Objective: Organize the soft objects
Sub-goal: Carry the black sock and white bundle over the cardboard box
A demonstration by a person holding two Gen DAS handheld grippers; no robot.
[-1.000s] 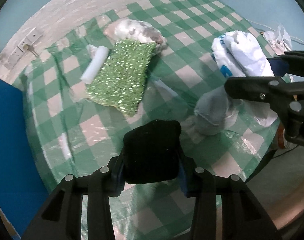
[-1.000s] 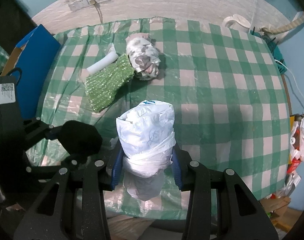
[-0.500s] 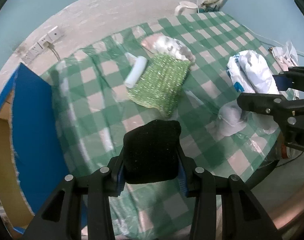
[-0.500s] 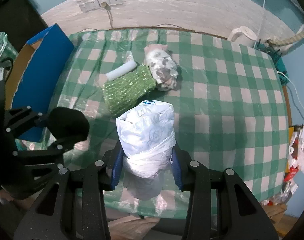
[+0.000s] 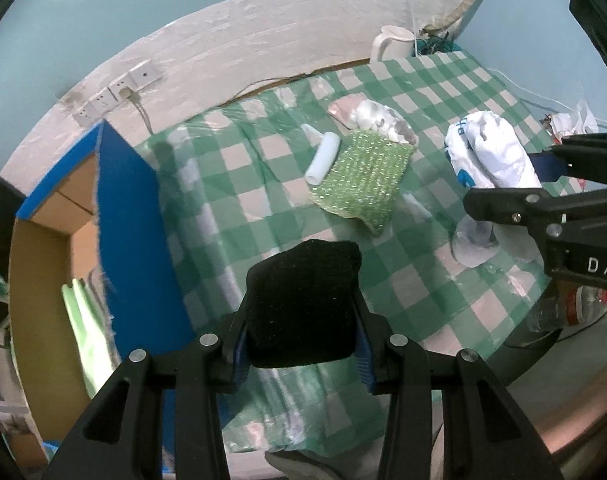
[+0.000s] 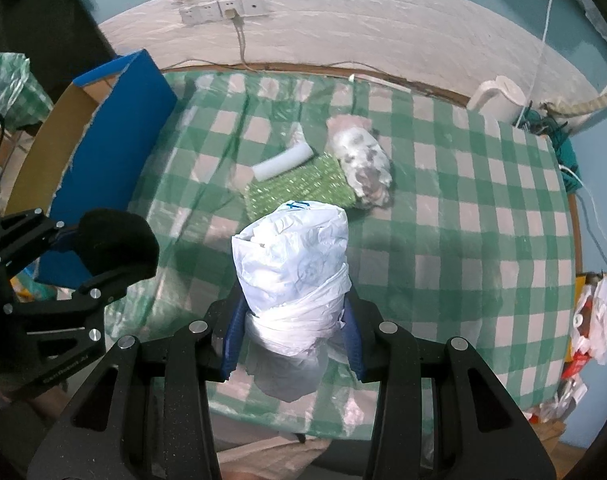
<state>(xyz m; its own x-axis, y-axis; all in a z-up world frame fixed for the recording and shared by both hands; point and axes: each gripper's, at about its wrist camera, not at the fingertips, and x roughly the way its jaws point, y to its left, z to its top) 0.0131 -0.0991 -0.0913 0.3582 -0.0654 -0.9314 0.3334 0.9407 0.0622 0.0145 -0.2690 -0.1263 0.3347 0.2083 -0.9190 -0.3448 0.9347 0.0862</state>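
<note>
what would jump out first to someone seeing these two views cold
Each gripper is clamped on a bundle above the table's near edge: the left gripper on a black cloth wad, the right gripper on a white plastic-bag bundle. Behind them, a glittery green cloth lies mid-table on the green checked tablecloth, and a blue-sided cardboard box stands at the table's left edge.
</note>
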